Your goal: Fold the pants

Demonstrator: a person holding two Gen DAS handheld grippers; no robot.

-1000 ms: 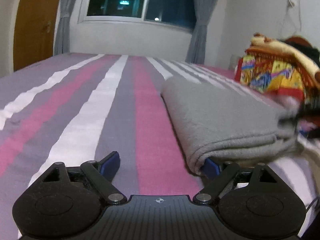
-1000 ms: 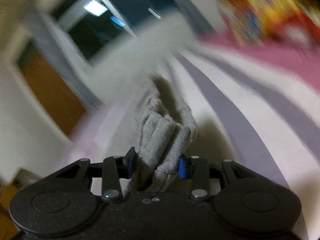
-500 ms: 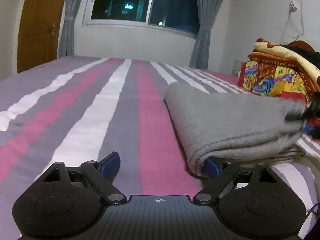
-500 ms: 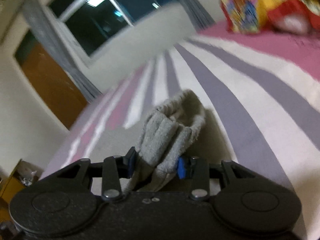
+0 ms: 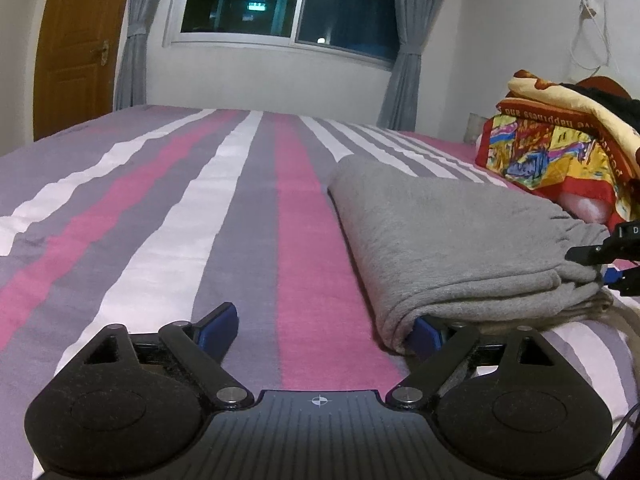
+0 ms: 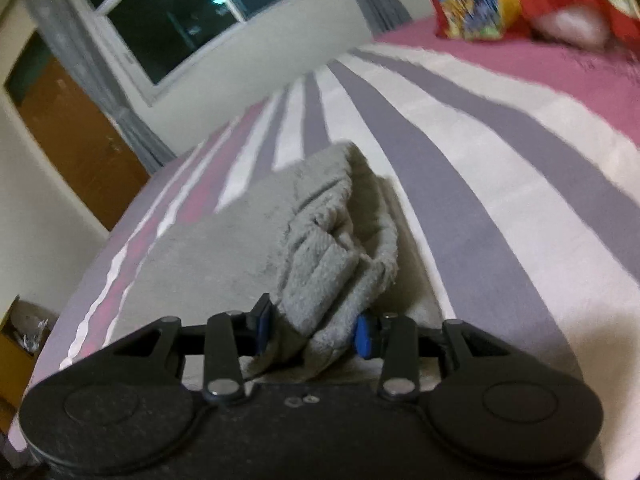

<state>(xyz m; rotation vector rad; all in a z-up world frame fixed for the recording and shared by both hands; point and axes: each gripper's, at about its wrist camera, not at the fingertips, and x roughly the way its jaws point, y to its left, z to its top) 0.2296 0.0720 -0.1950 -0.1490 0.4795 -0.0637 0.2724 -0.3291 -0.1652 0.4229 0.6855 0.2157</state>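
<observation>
On the bed (image 5: 224, 216), striped pink, grey and white, we see the grey pants (image 5: 440, 236) lying folded into a thick stack, right of the middle pink stripe in the left wrist view. Left gripper (image 5: 320, 326): jaws spread wide, nothing pressed between them. Its left pad sits over bare sheet; its right pad is tucked at the near corner of the pants, against or just under the folded edge, and we cannot tell whether it lifts any cloth. Right gripper (image 6: 314, 330): jaws closed on a bunched edge of the pants (image 6: 332, 248), several layers squeezed between the blue pads. In the left wrist view we find the right gripper (image 5: 608, 256) at the right edge of the frame, at the far corner of the same stack, with the layers gathered up where it bites.

Colourful blankets (image 5: 560, 148) are piled on the bed beyond the pants, near but apart from them. Back wall: dark window (image 5: 288, 0) between grey curtains (image 5: 404, 48); wooden door (image 5: 80, 40) at left. White cable (image 5: 592, 36) hangs on the right wall. Right wrist view is tilted and somewhat blurred; a box (image 6: 20, 344) of unclear contents stands off the bed at lower left
</observation>
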